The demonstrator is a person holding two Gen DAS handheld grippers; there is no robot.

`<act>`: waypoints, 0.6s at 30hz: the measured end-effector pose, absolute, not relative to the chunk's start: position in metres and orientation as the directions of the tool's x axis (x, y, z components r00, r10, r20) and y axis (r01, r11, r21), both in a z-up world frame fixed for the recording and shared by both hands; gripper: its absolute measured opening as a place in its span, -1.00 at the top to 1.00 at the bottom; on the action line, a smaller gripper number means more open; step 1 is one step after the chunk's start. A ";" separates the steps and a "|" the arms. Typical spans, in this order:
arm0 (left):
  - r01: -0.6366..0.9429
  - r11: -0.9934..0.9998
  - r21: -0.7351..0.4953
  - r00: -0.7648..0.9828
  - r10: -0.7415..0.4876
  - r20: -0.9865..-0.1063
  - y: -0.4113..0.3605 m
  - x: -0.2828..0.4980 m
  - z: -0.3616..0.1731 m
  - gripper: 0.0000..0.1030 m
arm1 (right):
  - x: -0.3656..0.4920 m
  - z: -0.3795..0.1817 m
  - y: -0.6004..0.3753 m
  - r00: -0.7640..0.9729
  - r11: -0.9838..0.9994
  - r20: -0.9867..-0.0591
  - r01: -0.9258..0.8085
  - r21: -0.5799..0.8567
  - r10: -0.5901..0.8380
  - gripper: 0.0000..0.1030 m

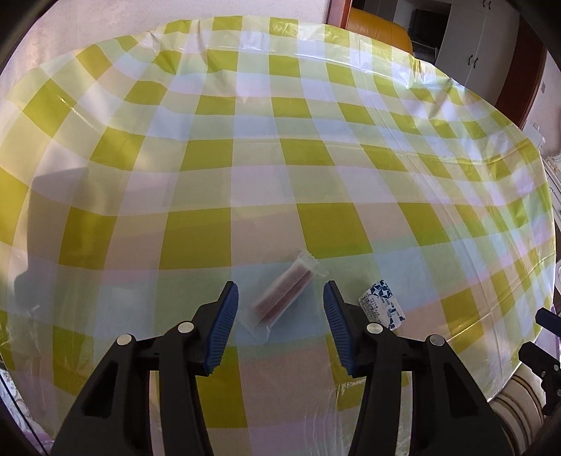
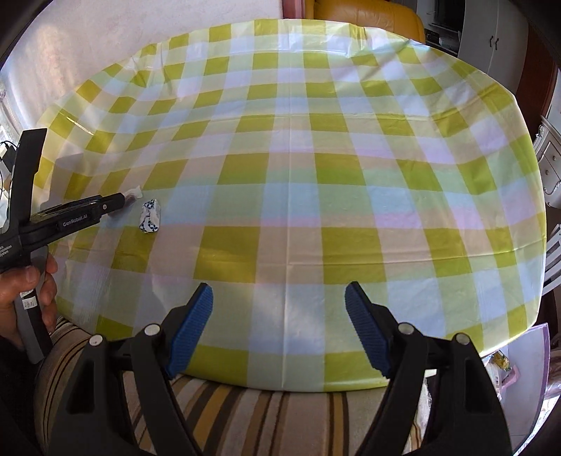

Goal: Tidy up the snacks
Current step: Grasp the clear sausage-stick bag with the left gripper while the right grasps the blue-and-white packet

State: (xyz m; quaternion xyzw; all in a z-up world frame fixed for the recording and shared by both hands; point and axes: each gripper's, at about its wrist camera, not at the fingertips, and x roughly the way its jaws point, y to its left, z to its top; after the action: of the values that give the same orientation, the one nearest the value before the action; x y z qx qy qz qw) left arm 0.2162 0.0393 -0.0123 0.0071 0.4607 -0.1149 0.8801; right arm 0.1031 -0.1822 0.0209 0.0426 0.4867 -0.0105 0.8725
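Both grippers hang open over the checked tablecloth (image 1: 315, 168): the right gripper (image 2: 278, 322) wide and empty at the near edge, the left gripper (image 1: 280, 315) half-spread astride a clear-wrapped snack stick (image 1: 282, 296), untouched. Just beside it, near the left edge, lies a blue-and-white snack packet (image 1: 382, 305).

Round table (image 2: 350, 182) under glossy yellow-green and white check plastic cloth, creases across it, soft daylight glare on surface. Pale wall (image 2: 168, 28) behind far left edge. Orange-yellow leather seat (image 1: 378, 31) past far rim. White cupboard doors (image 1: 480, 42) with dark handles far right, reddish-brown wooden frame (image 1: 526, 87) beside them. Striped beige-brown upholstery (image 2: 245, 414) at near edge.
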 end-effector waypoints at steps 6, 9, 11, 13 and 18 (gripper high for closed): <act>0.240 0.967 -0.085 0.529 -0.204 -0.824 0.037 0.222 -0.022 0.32 | 0.125 0.017 -0.153 0.530 0.998 -0.846 0.005 0.064 0.052 -0.51; 0.242 0.968 -0.065 0.531 -0.188 -0.826 0.036 0.219 -0.022 0.49 | 0.138 0.015 -0.136 0.534 0.998 -0.844 -0.024 0.056 0.060 -0.51; 0.243 0.968 -0.056 0.531 -0.181 -0.828 0.036 0.217 -0.022 0.62 | 0.146 0.013 -0.125 0.535 0.997 -0.842 -0.040 0.063 0.075 -0.51; 0.241 0.969 -0.057 0.531 -0.181 -0.828 0.037 0.213 -0.022 0.66 | 0.153 0.011 -0.113 0.538 0.996 -0.839 -0.061 0.065 0.088 -0.51; 0.205 0.972 -0.113 0.529 -0.207 -0.823 0.049 0.209 -0.022 0.67 | 0.172 0.004 -0.088 0.537 0.994 -0.838 -0.101 0.046 0.094 -0.51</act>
State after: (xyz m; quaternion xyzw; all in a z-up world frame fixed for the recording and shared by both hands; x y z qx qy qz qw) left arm 0.2088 0.0486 -0.0215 -0.0013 0.4709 -0.1179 0.8743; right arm 0.1717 -0.0881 0.0037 -0.0039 0.4778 0.0557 0.8767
